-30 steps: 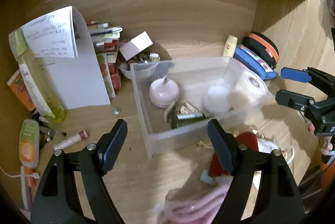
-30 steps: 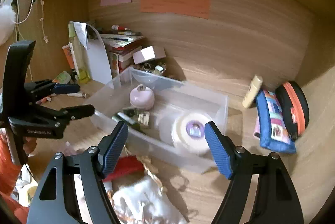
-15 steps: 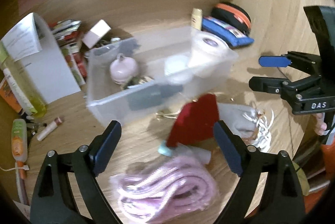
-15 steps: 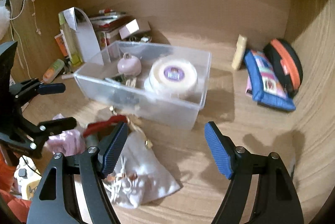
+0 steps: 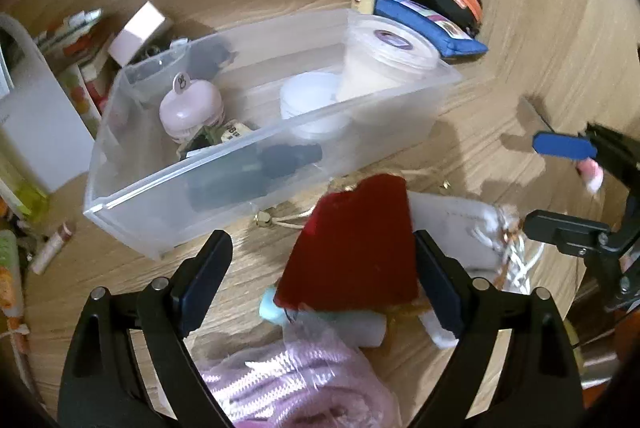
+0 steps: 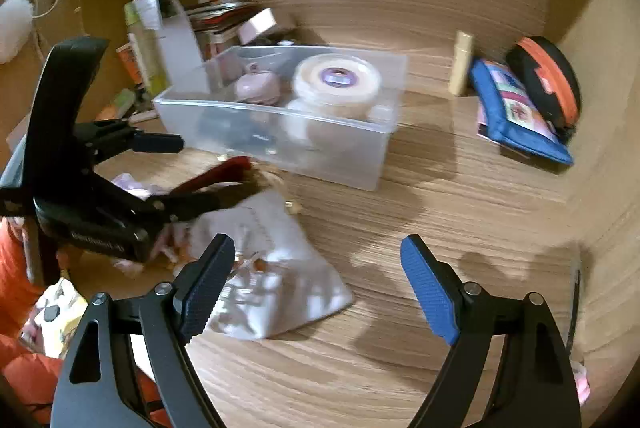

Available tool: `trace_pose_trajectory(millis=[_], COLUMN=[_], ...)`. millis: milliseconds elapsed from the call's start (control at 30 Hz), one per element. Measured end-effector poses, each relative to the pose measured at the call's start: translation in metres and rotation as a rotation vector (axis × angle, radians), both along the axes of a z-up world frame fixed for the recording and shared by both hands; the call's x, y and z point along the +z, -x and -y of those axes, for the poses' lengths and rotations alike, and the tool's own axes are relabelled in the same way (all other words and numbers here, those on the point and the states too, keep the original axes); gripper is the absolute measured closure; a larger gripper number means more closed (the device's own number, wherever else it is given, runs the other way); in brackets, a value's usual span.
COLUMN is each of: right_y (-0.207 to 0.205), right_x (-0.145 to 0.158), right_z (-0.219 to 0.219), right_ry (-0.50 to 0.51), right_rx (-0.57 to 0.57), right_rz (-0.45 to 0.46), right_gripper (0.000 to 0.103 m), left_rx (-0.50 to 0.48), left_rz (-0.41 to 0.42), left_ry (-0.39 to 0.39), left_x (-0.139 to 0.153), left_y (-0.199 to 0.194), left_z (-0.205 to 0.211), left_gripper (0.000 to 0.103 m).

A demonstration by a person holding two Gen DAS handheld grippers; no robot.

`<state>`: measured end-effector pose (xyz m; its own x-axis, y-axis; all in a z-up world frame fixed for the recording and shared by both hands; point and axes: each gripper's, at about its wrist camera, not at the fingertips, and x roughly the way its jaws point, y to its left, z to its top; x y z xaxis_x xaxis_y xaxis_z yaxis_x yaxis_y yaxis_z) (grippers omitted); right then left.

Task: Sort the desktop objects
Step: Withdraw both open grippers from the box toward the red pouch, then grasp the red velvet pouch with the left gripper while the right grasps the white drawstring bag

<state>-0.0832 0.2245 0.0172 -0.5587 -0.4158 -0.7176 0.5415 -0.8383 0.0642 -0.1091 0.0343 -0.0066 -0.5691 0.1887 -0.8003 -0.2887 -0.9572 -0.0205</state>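
The clear plastic bin sits mid-desk, holding a white tape roll at its right end, a white round lid beside it, a pink round case toward the left and a dark bottle lying against the near wall. Just in front of the bin lies a red pouch, overlapping a white drawstring bag, with a pink cord bundle nearest.

Compared with a second ago, the left gripper has pulled back from the bin and now hovers over the red pouch, jaws wide apart and empty. The right gripper has also backed away, jaws spread and empty, above the white bag's edge.

To the right of the bin, bare wood runs to a blue zip pouch and a black-and-orange case against the side wall.
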Motion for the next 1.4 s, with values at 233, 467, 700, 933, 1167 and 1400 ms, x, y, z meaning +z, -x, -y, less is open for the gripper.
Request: trace_pose_trajectory(millis=[233,467,700,933,1167,1400], right_y=[0.021,0.029,0.028,0.029,0.016,0.012], right_x=[-0.016,-0.013,-0.022,-0.035,-0.044,-0.038], right_z=[-0.018,0.002,0.052,0.06,0.062,0.067], right_ry=[0.026,0.105,0.013,-0.048,-0.078,-0.044], right_rx=[-0.064,-0.025,0.076,0.085,0.106,0.129], right_rz=[0.095,0.155,0.163,0.209,0.185,0.179], right_gripper=[0.02,0.02,0.02,0.019,0.025,0.048], left_rx=[0.002,0.035,0.107,0.136,0.127,0.108], left_rz=[0.054,0.065,0.012,-0.01,0.035,0.068], left_ry=[-0.026,-0.029,-0.028,-0.029,-0.005,0.003], left_x=[-0.01,-0.013,-0.002,0.002,-0.011,-0.02], left_y=[0.01,0.012,0.002,-0.006,-0.003,0.003], left_z=[0.001,0.007,0.035,0.059,0.059,0.051], left_gripper=[0.043,0.083,0.094,0.094,0.091,0.071])
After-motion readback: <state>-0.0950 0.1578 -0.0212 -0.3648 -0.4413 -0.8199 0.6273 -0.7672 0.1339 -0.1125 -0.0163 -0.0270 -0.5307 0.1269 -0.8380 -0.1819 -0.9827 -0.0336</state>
